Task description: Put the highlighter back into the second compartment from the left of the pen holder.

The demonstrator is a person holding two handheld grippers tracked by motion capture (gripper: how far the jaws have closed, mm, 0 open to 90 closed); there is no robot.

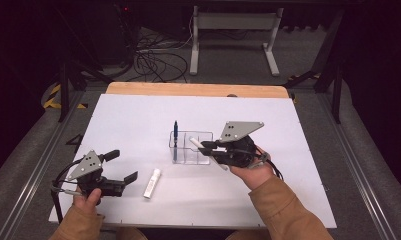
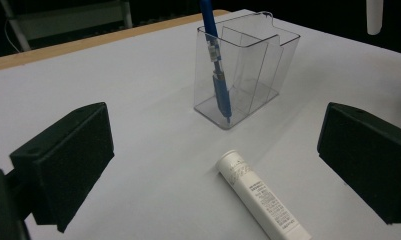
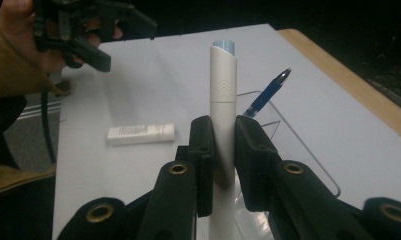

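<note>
Right hand-held gripper (image 3: 223,145) is clamped on a white marker (image 3: 223,85), poised above the clear holder (image 1: 190,147) just ahead. Next, I'd judge: tip it upright and lower it in. Left hand-held gripper (image 1: 120,167) gapes empty, a tube (image 2: 260,195) between its jaws.

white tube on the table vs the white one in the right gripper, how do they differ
The tube on the table lies flat and free, printed with small text, untouched by the open left gripper. The held white marker is clamped in the right gripper, longer, with a pale blue tip. Both are white cylinders outside the clear organizer.
</note>
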